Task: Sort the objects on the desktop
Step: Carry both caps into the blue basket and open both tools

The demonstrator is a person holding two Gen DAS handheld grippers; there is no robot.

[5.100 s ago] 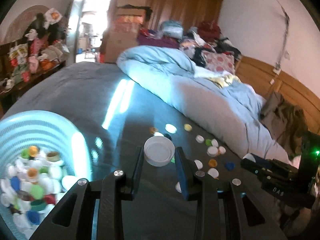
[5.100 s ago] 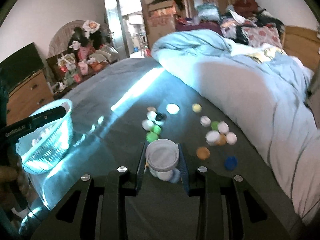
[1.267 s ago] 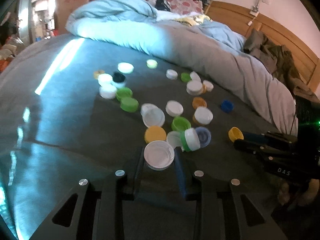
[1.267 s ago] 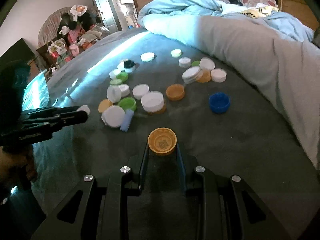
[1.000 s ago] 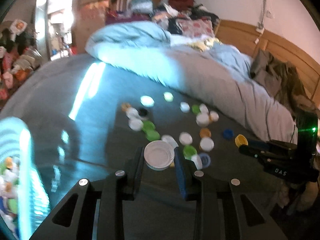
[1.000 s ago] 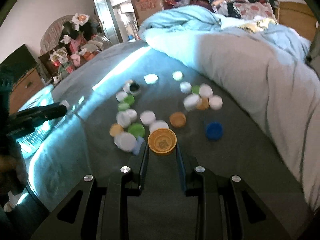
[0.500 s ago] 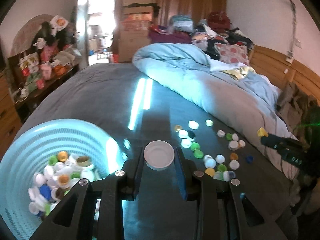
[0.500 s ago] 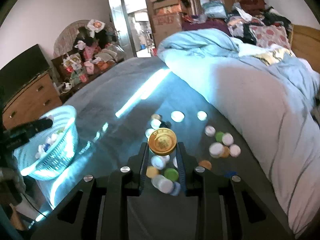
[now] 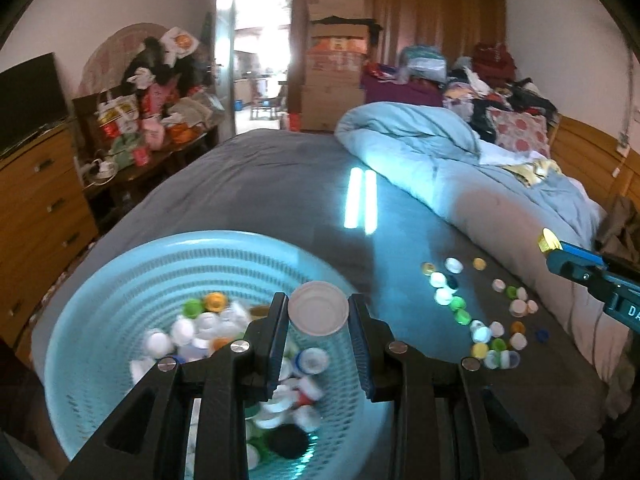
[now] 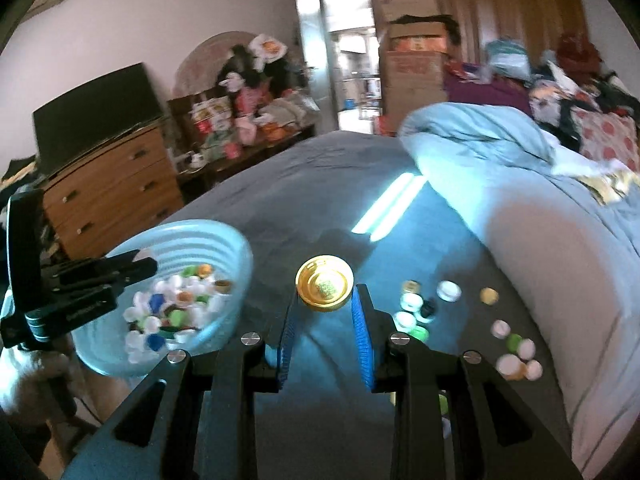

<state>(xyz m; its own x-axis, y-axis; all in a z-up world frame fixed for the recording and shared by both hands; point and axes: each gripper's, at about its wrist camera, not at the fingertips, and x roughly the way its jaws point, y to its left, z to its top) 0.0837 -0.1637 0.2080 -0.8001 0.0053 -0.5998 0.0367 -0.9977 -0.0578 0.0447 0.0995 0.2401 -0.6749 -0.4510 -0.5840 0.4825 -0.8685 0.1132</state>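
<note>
Left gripper clamps white cap above blue basket. Right gripper clamps gold cap beside basket.

Dim, bluish room, doorway blown out at twelve o'clock, glare stripes on the bedspread, basket motion-smeared, black fisheye corners bending every edge.

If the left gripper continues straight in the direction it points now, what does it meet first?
Probably the heap of caps inside the light blue basket: the left gripper, shut on a white cap, points down into it. Depth is uncertain.
</note>
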